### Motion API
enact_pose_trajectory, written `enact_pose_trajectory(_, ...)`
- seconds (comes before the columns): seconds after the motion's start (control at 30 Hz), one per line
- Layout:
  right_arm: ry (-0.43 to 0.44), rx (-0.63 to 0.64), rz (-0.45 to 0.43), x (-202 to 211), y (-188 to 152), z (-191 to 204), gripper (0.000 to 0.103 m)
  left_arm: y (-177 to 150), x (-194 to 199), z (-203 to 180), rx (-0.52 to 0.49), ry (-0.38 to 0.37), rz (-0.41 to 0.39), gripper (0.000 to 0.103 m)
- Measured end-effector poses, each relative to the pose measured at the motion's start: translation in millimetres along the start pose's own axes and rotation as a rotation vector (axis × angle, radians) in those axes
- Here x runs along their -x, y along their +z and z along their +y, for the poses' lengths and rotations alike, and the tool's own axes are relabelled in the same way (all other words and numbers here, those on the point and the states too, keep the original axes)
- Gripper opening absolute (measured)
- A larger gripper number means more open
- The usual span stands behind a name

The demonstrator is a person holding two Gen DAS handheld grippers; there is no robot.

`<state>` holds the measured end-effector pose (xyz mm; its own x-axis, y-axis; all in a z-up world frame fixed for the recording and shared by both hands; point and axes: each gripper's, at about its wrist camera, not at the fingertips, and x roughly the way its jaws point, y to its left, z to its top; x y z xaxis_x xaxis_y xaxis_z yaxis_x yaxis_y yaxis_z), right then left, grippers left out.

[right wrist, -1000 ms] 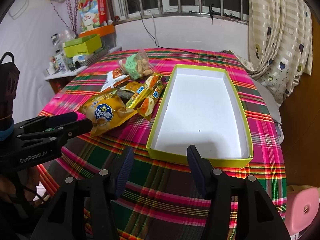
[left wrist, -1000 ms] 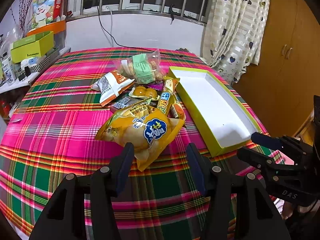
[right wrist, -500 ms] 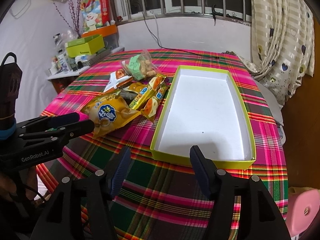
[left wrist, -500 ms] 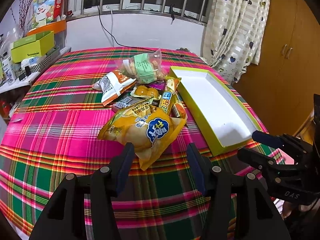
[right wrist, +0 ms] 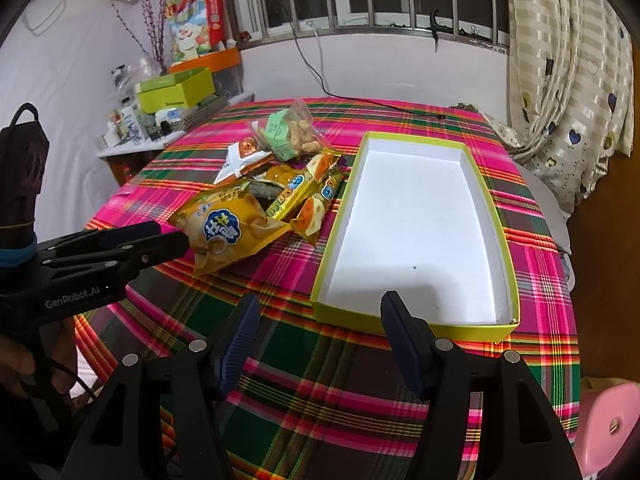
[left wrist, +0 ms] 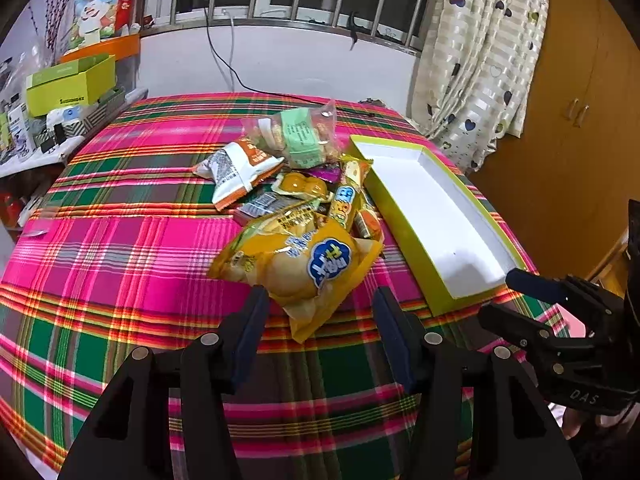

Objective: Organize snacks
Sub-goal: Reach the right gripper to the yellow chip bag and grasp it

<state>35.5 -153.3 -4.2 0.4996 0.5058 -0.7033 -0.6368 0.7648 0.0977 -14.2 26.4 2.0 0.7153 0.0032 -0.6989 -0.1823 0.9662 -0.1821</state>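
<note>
Left hand-held gripper [left wrist: 318, 308] gapes wide and empty, yellow snack bag [left wrist: 298, 266] just ahead; right hand-held gripper [right wrist: 318, 314], jaws just widened, faces the box [right wrist: 412, 322], empty.

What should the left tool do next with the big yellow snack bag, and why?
Probably ease the left tool forward and close on the big yellow snack bag. Its jaws stand open with the bag's near corner right before them, nothing gripped. The bag lies nearest on top of the pile, and the green box beside it holds nothing yet.
</note>
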Motion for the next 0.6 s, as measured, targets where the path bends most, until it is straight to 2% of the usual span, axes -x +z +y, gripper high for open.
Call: enact_pose_trajectory(0.6,0.082,0.052,-0.006,-10,14,17,0.063,4,-2,24,0.051,0.019,0.000,0.056)
